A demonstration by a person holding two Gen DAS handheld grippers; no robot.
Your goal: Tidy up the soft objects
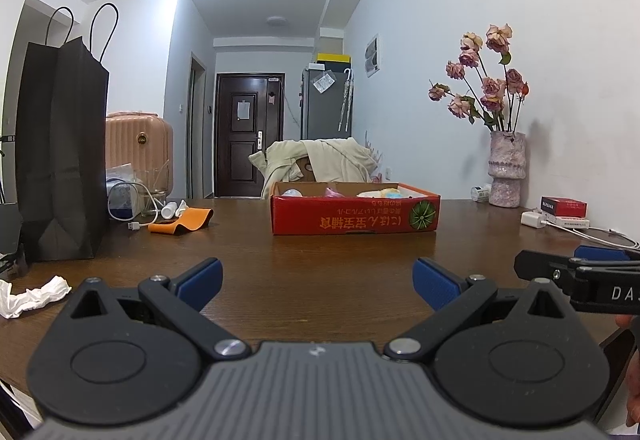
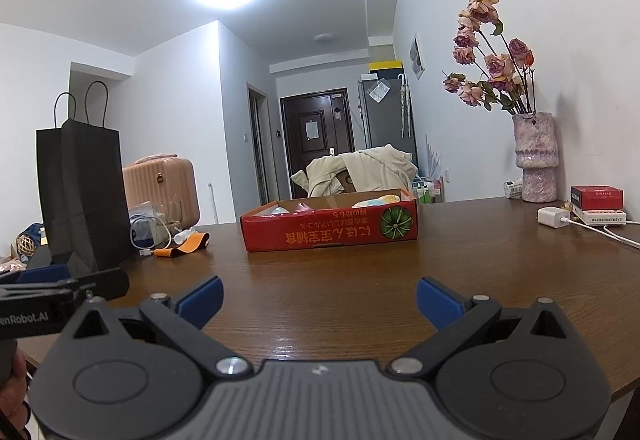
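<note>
Both grippers sit low over the near edge of the brown desk [image 1: 320,260], side by side, pointing at the far wall.

Left gripper [image 1: 318,282]: jaws spread wide, blue pads far apart, nothing btwn them, only bare desk. Right gripper [image 2: 319,298]: same, wide open, holding nothing. Each shows up at the edge of the other's view.

Soft objects [image 1: 384,193] are in the red cardboard tray [image 1: 354,217] w/ a melon graphic, mid-desk, well ahead of both grippers. Only their tops show over the rim: a pale blue-white one at left, a pink one mid, a yellow/white/blue one at right. Can't tell exactly what they are. In the right wrist view the tray [image 2: 330,230] sits left of center, angled.

Left side of desk: tall black paper bag [image 1: 62,155] standing upright, an orange strap [image 1: 182,222] lying flat near a white cable, crumpled white tissue [image 1: 30,296] near the front-left edge. Right side: pink vase w/ dried roses [image 1: 506,169] against the wall, a red box [image 1: 564,205] on a white box, white charger [image 1: 532,219] beside them. Behind the tray, a chair draped w/ a cream jacket [image 1: 316,159].
</note>
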